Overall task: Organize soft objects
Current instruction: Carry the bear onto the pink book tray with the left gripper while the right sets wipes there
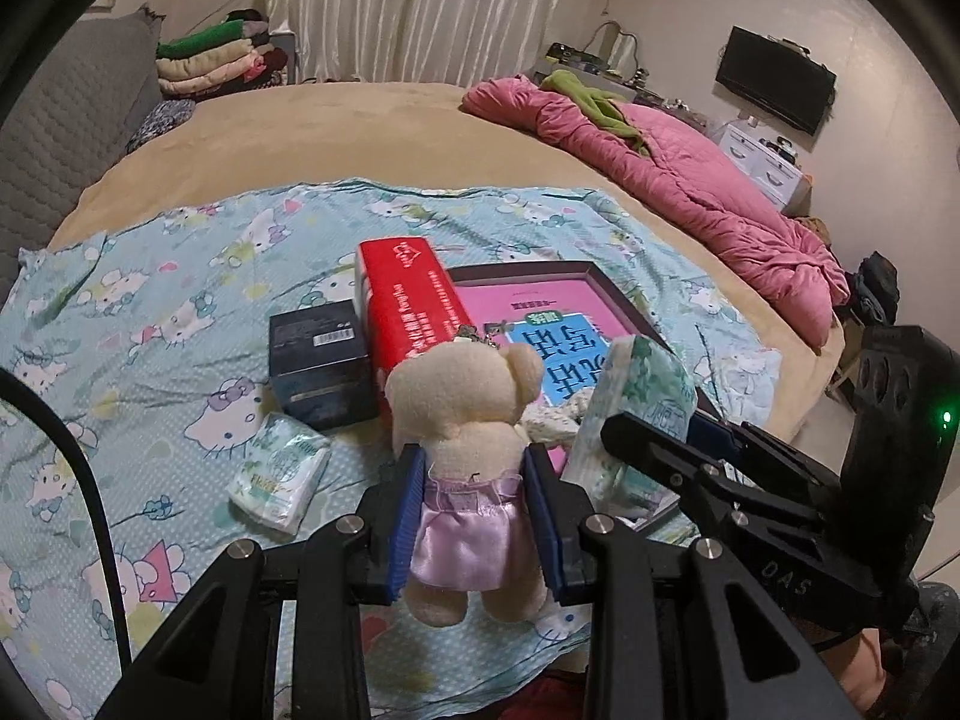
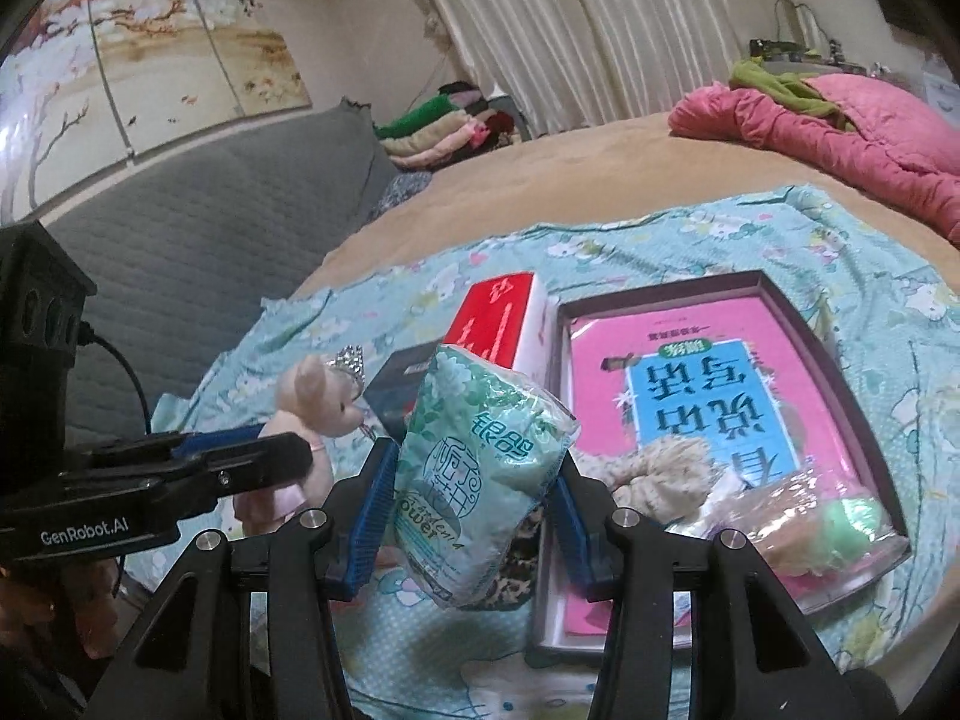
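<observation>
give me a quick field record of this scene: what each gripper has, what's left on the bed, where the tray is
left gripper: shut on teddy bear in a pink dress
right gripper: shut on green tissue pack
still on sheet: second tissue pack, black box, red box
tray: right of red box, holds pink book and a cream bow

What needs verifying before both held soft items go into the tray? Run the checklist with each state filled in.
1. Left gripper clamps the cream plush bear in the lilac satin dress: ok.
2. Right gripper clamps the green floral tissue pack: ok.
3. Both items lifted off the cartoon-cat bedsheet: ok.
4. Dark-rimmed shallow tray has free room on the pink book: ok.
5. Second tissue pack collected: not ok, lying on the sheet.
6. Bear's keychain free of snags: cannot tell.
</observation>
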`<state>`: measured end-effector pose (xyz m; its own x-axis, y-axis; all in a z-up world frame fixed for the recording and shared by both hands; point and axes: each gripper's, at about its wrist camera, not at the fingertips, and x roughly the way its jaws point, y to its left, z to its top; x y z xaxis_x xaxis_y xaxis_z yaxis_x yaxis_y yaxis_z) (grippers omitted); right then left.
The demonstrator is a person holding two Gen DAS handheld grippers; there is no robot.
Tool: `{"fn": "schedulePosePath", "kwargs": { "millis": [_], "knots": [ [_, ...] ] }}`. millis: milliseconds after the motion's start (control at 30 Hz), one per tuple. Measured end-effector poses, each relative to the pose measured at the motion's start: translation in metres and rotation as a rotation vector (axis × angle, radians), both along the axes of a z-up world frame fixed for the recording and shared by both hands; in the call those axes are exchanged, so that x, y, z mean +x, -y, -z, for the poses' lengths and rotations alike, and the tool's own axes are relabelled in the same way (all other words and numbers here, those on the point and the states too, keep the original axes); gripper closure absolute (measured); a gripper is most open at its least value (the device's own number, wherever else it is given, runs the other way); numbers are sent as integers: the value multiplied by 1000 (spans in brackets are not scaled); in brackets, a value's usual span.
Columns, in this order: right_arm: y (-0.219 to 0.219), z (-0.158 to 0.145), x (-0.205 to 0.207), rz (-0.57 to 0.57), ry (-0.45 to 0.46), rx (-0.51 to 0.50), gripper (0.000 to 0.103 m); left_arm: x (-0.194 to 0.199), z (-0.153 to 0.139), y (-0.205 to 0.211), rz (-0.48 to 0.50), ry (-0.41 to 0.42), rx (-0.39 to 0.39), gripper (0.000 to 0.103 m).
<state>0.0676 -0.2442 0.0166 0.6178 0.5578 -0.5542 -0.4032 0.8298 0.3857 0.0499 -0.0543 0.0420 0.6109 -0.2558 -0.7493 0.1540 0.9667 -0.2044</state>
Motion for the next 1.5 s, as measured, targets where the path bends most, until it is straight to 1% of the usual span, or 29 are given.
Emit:
{"fn": "schedulePosePath", "kwargs": {
  "millis": [200,467,633,800,1033,1500],
  "knots": [
    [17,-4,1,37,12,23,53,3,-6,17,29,6,12,69],
    [39,-8,6,94,28,29,53,12,-15,36,62,20,16,69],
    [61,-10,10,158,42,22,53,19,-17,48,82,25,16,69],
    [92,-9,15,245,45,26,53,26,-15,60,107,25,19,69],
    [123,-4,18,325,31,38,53,35,0,79,146,-7,25,69],
    [139,5,25,382,16,55,53,58,44,117,215,-80,55,69]
  ]
}}
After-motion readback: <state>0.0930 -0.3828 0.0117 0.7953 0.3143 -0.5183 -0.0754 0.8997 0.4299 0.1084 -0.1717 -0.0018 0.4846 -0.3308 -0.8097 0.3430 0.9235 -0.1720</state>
